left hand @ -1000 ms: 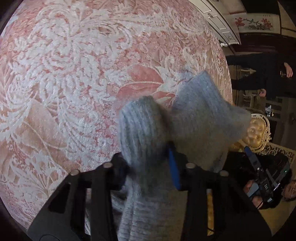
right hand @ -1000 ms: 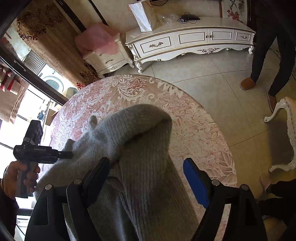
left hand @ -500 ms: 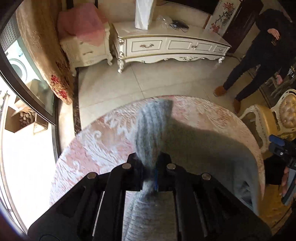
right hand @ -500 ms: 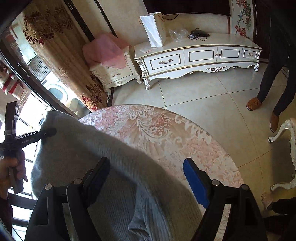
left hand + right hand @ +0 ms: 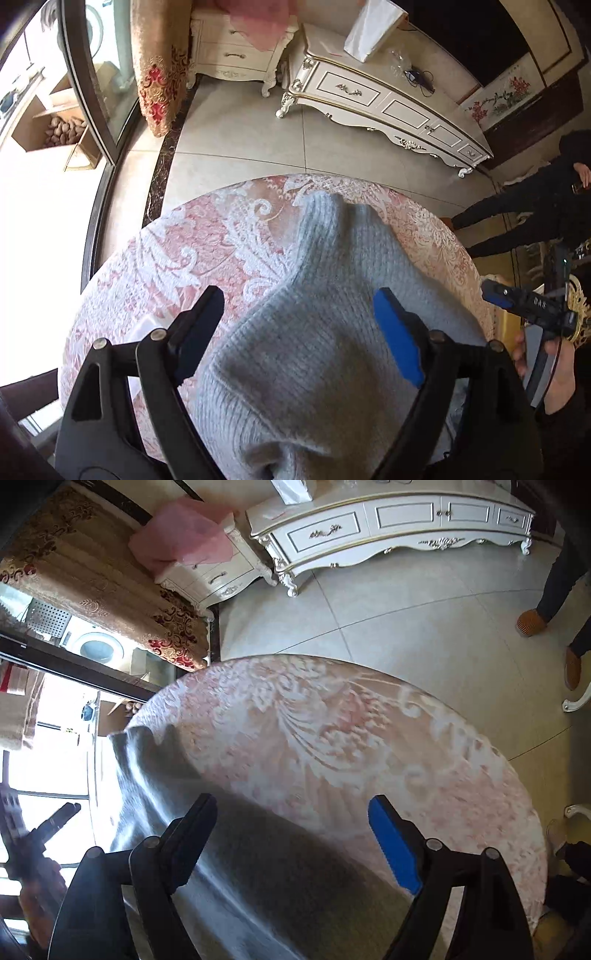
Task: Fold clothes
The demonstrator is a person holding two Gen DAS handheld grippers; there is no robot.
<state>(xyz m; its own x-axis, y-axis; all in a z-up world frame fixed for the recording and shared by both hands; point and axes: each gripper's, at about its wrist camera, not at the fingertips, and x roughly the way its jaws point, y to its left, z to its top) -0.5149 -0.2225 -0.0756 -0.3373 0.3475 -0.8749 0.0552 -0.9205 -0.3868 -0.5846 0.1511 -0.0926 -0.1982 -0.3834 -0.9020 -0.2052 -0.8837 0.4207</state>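
Note:
A grey ribbed knit sweater (image 5: 325, 325) lies on the round table with a pink and white lace cloth (image 5: 207, 243). My left gripper (image 5: 299, 325) is open, its jaws wide apart above the sweater, gripping nothing. In the right wrist view the sweater (image 5: 236, 849) shows blurred, spread across the table's left part. My right gripper (image 5: 291, 830) is open above the sweater's edge and the cloth (image 5: 369, 738). The right gripper also shows in the left wrist view (image 5: 524, 302), off the table's right edge. The left gripper shows at the left edge of the right wrist view (image 5: 59, 816).
A white cabinet (image 5: 388, 103) and a nightstand with pink cloth (image 5: 192, 550) stand beyond the table across a tiled floor. A person in dark clothes (image 5: 535, 199) stands at the right. A curtain and glass door (image 5: 110, 74) are at the left.
My left gripper has opened and let go of the sweater fold. The sweater has dropped flatter onto the table. My right gripper stays open and has shifted.

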